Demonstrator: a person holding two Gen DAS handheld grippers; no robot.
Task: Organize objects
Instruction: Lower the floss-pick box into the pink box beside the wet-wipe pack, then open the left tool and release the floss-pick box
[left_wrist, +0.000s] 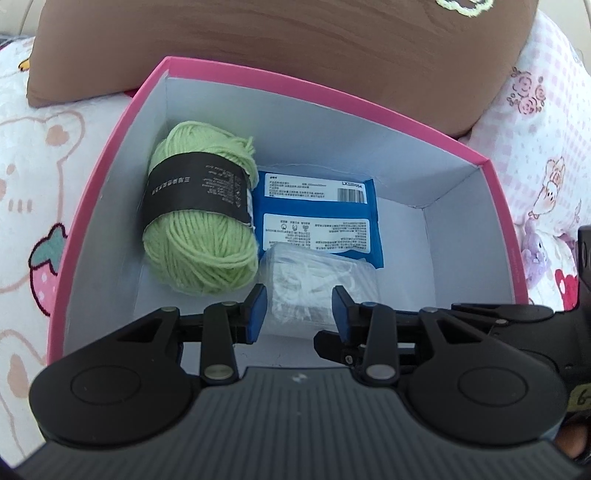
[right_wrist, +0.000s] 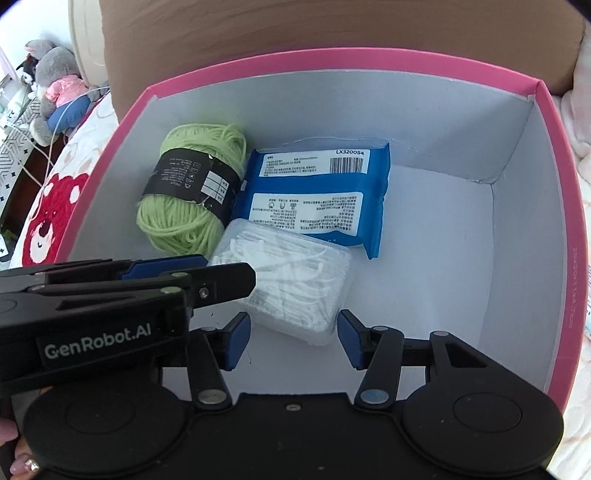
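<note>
Three items sit in the pink box (right_wrist: 332, 59), all toward its left half on the white floor. The right half is bare.

- Green yarn ball (left_wrist: 199, 251) with a black label band lies furthest left, close to the left wall.
- Blue wipes pack (left_wrist: 317, 214) lies flat just right of the yarn, label side up, touching it or nearly so.
- Clear floss-pick box (left_wrist: 317, 273) lies in front of the wipes pack, overlapping its near edge, right beside the yarn.

Your left gripper (left_wrist: 299, 295) points down into the box, jaws narrow. Its blue pads (left_wrist: 258, 306) sit against both sides of the floss-pick box's near end, so it reads as gripped. In the right wrist view its fingers come in from the left and overlap that same end.

Your right gripper (right_wrist: 291, 332) has its jaws partly apart. The near corner of the floss-pick box sits between the pads with a visible gap on each side, so there is no grip.

The pink box rests on cartoon-print bedding (left_wrist: 37, 166), and a brown cushion (left_wrist: 277, 48) butts against its far wall.
</note>
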